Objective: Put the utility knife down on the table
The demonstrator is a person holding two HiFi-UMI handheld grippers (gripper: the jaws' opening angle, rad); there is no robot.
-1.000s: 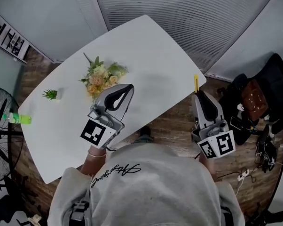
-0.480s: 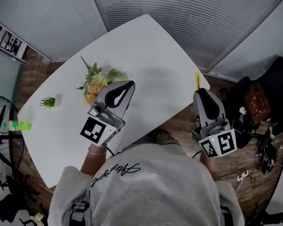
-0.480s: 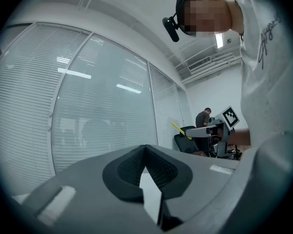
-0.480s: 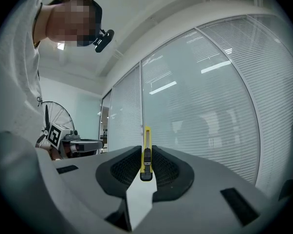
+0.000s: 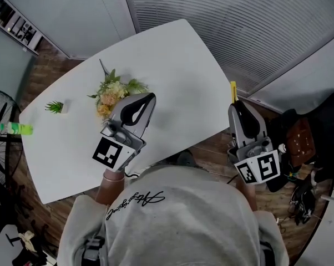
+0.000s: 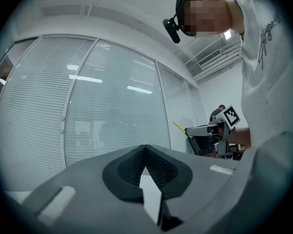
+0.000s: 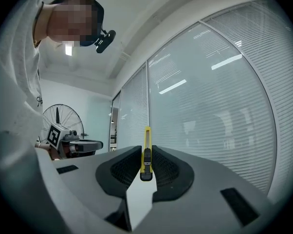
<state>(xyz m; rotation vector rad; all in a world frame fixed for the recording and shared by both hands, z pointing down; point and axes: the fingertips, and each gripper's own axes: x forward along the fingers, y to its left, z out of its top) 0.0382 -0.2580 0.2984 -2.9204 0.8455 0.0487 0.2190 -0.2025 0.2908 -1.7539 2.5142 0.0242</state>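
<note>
Right gripper (image 5: pixel 234 105), clamped on knife (image 5: pixel 232 91), has shifted beside table (image 5: pixel 178 54) right corner; nothing set down. Left gripper (image 5: pixel 150 97) closed, empty.

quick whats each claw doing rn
Left claw: closed, holding nothing.
Right claw: closed on the yellow utility knife.

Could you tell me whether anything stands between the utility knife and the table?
Nothing visible does. The yellow utility knife, clamped in the right gripper, is at the white table's bare right edge; the flower bouquet lies farther left.
</note>
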